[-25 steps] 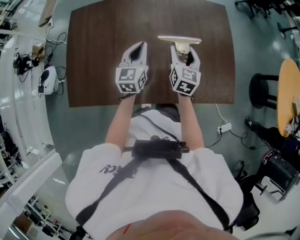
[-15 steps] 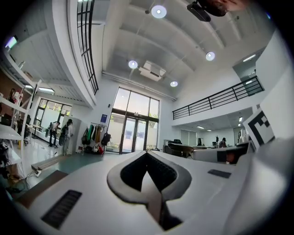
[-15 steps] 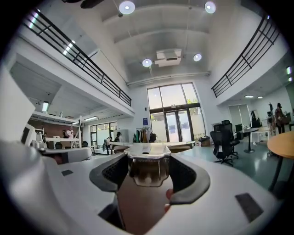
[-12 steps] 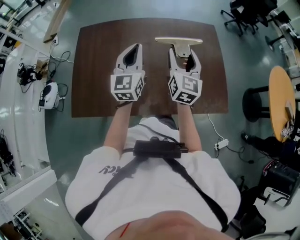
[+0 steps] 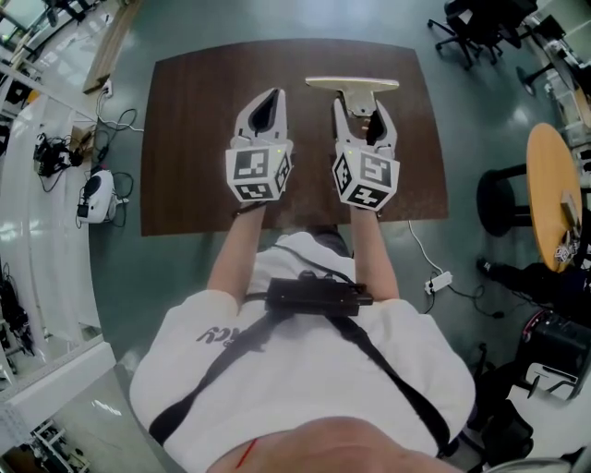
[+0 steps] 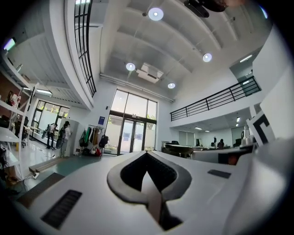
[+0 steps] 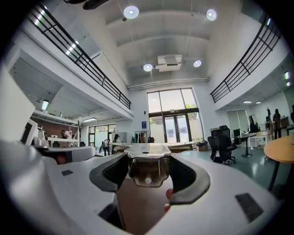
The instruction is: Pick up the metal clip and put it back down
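The metal clip is a pale T-shaped piece lying on the brown table, its wide bar at the far end. My right gripper reaches over the clip's narrow end, its jaws standing wide. In the right gripper view the clip fills the gap between the pads and touches both, so the right gripper is shut on it. The left gripper rests on the table to the clip's left, apart from it. Its tips meet in the left gripper view, where the left gripper holds nothing.
The table's near edge runs just behind both marker cubes. On the floor to the right are a round wooden table and a black stool. Office chairs stand at the back right. Cables and a white device lie at the left.
Only the head view has shifted a little. Both grippers and the clip keep their places on the table, with the right jaws still round the clip.
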